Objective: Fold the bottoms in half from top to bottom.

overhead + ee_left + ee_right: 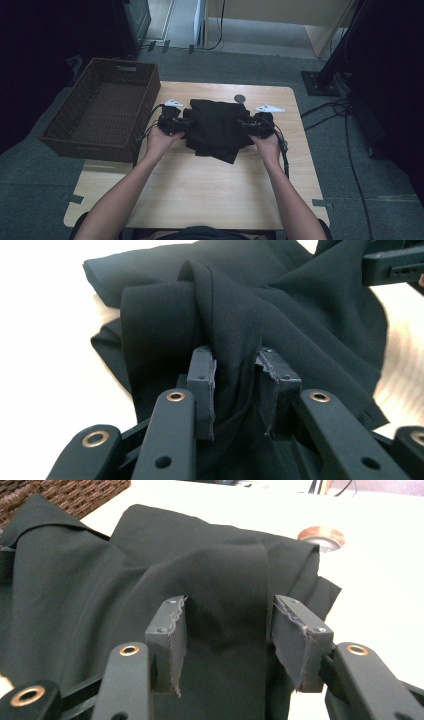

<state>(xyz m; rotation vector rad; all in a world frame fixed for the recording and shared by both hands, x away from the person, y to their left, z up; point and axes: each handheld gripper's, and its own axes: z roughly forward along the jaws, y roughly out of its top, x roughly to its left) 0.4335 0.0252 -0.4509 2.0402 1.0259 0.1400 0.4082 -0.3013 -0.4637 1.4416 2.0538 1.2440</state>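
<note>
Two grippers meet a folded black garment [216,127] lying at the far middle of the wooden table [200,190], right of the wicker basket [102,107]; left gripper [235,385] has its jaws part open with a fold pinched between the pads; right gripper [227,630] stands wider, cloth between its pads yet not pressed; a round grommet [322,536] sits just beyond.

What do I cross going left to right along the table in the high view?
Wicker basket → left gripper → folded black cloth → right gripper → bare right edge of the wooden table.
</note>
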